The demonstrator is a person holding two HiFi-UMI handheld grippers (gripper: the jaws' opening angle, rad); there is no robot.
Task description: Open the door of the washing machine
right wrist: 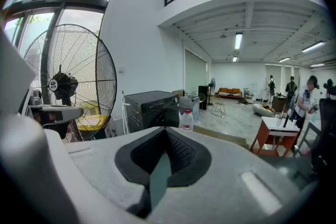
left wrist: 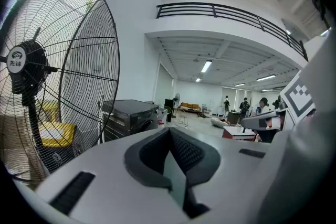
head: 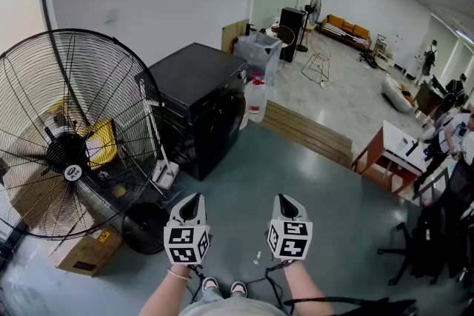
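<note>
Left gripper (head: 190,203) jaws pressed together, empty; right gripper (head: 286,200) likewise; black washing machine (head: 198,103) stands well ahead, door shut, just beside floor fan (head: 70,137); both grippers apart from it.

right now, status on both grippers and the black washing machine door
Left gripper shut, right gripper shut, both empty. Black box-shaped washing machine ahead, door looks closed, untouched. Big black wire-cage floor fan left of it, not across the way.
</note>
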